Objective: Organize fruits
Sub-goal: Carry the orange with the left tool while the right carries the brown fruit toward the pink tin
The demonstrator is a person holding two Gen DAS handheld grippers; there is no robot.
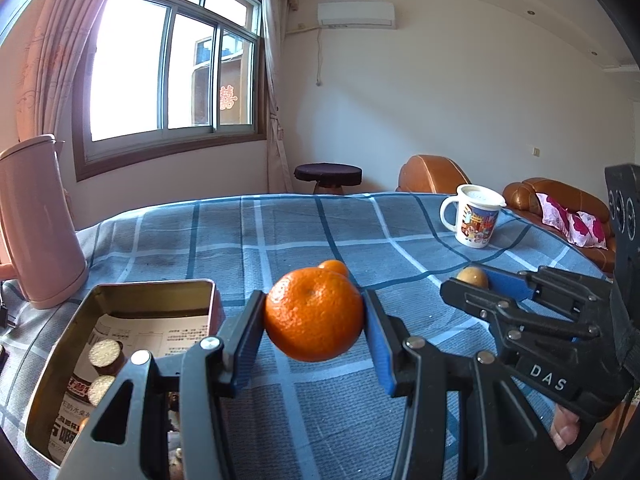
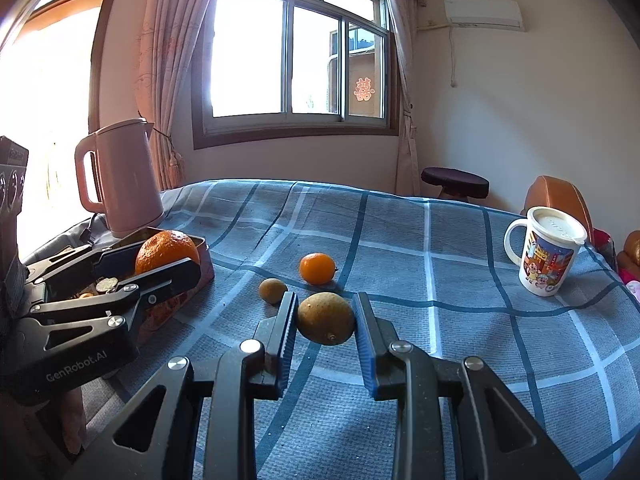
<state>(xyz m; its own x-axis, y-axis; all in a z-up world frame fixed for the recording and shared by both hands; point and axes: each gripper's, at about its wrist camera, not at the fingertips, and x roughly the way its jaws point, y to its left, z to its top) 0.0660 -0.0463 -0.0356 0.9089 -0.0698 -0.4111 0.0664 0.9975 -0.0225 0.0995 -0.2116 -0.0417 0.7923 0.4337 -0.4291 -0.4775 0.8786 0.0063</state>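
nearby, left gripper clamps an orange, right gripper a brown fruit, tin beside.

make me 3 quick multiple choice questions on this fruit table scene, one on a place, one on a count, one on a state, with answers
1. Where is the metal tin?
A. next to the pink kettle
B. beside the mug
C. on the stool

2. How many loose fruits lie on the cloth beyond the right gripper?
A. none
B. two
C. five

3. What is the left gripper doing?
A. standing open and empty
B. clamping a big orange
C. gripping the mug

Answers: 1 A, the tin sits close by the kettle's base. 2 B, a small orange and a small brown fruit. 3 B, both pads press its sides.
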